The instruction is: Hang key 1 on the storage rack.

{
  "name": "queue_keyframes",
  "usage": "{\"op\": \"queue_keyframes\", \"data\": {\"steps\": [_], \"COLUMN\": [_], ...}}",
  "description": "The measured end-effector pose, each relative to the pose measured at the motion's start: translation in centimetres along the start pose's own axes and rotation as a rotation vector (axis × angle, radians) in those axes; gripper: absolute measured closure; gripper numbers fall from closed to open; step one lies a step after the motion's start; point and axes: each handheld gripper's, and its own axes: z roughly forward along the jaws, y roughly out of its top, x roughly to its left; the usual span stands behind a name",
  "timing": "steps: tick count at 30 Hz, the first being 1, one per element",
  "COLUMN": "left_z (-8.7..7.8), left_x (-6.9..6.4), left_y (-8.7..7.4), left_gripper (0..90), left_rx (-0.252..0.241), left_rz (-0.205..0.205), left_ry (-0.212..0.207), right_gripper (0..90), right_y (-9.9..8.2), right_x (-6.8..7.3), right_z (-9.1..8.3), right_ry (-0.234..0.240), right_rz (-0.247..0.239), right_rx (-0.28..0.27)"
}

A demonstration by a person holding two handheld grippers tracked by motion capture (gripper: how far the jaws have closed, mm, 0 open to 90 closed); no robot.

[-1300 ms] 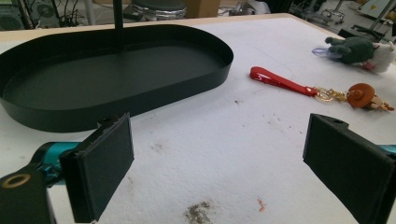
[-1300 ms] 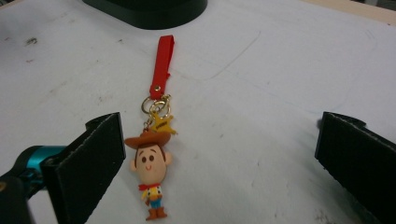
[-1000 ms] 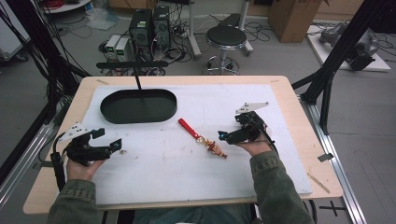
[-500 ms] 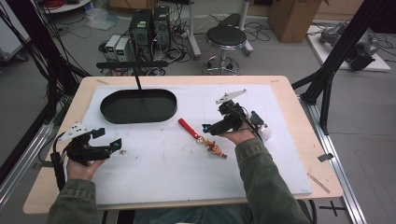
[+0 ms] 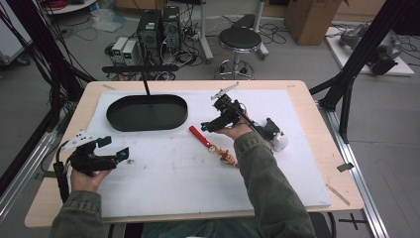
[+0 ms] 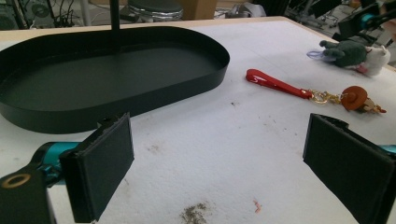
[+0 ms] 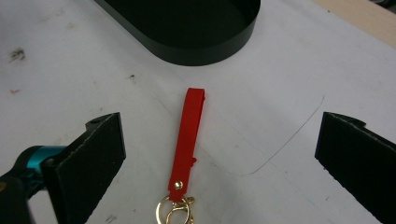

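Keychain with its red strap lies mid-counter, just right of the black tray; the right gripper has moved far and leftward within a second and now hangs over the strap's far end, likely lining up a pick. The left gripper stays parked near-left, wide. Its own view shows wide jaws facing the tray. Right gripper view: jaws wide, straddling the strap.

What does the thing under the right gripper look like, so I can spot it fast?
Find the black oval tray on the white mat. Just off its right end lies a keychain: a flat red strap, gold ring, small orange charm. The nearby plush toy is grey and white.
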Motion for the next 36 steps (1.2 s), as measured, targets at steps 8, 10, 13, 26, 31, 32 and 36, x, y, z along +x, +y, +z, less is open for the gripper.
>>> {"op": "queue_keyframes", "data": {"steps": [8, 10, 13, 26, 31, 32, 36], "left_z": [0.0, 0.1, 0.1, 0.2, 0.2, 0.2, 0.2], "left_x": [0.1, 0.1, 0.1, 0.1, 0.1, 0.1, 0.0], "left_y": [0.0, 0.0, 0.0, 0.0, 0.0, 0.0, 0.0], "left_gripper": [8.9, 8.9, 8.9, 8.9, 8.9, 8.9, 8.9], "left_rx": [-0.006, -0.002, -0.002, -0.003, -0.005, -0.004, -0.004], "left_rz": [-0.005, -0.001, -0.002, -0.004, -0.002, -0.001, -0.004], "left_ry": [-0.001, -0.002, -0.003, -0.004, -0.002, -0.003, -0.002], "right_gripper": [0.8, 0.9, 0.9, 35.6, 38.0, 41.4, 52.6], "right_y": [0.2, 0.1, 0.1, 0.2, 0.3, 0.4, 0.6], "right_x": [-0.2, 0.1, 0.4, 1.5, 1.8, 1.9, 2.2], "right_z": [3.2, 3.9, 4.6, 7.8, 8.6, 8.8, 9.6], "right_ry": [0.006, 0.009, 0.013, 0.065, 0.065, 0.059, 0.045], "right_rz": [0.007, 0.006, -0.005, -0.029, -0.026, -0.023, -0.024], "right_rx": [0.099, 0.116, 0.128, 0.203, 0.232, 0.235, 0.266]}}
